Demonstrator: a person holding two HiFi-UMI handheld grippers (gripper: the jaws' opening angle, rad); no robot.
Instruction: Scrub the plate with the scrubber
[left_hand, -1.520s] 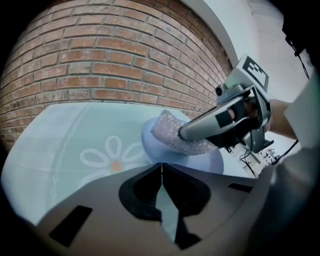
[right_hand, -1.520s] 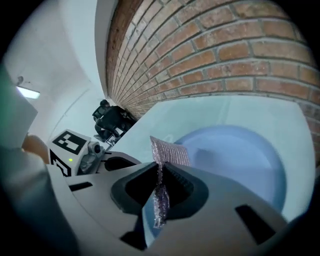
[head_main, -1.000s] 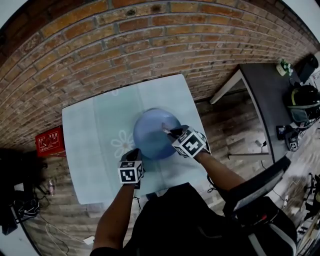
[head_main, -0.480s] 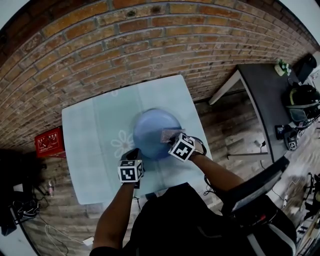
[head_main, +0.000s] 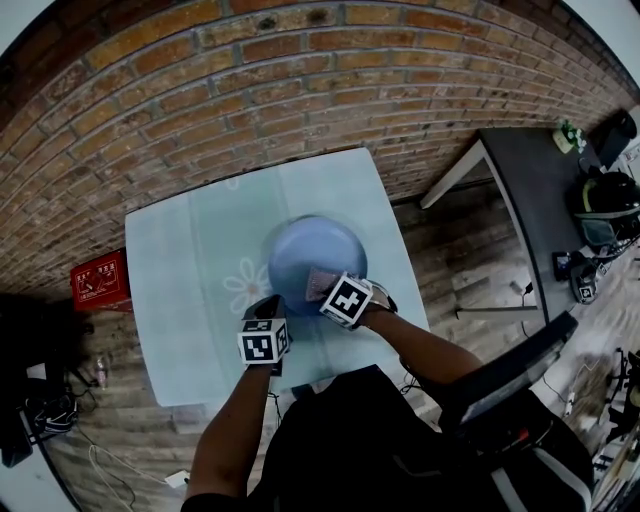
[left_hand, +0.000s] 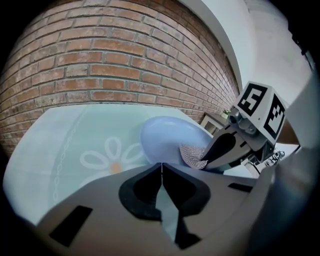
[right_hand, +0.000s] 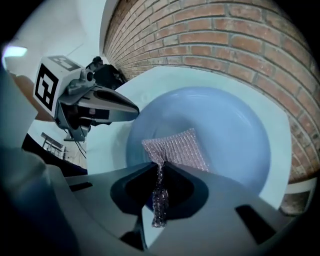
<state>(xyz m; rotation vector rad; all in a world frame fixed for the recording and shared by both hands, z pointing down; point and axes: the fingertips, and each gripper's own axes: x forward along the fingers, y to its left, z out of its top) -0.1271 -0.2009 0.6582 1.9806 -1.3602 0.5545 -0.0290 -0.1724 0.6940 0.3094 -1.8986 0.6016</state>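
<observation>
Lying flat: pinkish mesh scrubber (right_hand: 176, 148) inside blue plate (right_hand: 235, 135).

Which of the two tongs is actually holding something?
The right tongs: they are shut on the silvery scrubber, which lies on the blue plate. The left tongs are shut with nothing between them.

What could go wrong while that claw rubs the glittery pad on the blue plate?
1. The right gripper pinches the scrubber by one edge only, so the pad could pull free or fold over under pressure.
2. The left gripper is shut on nothing, just short of the plate. The plate looks unclamped and might slide on the smooth table cover.
</observation>
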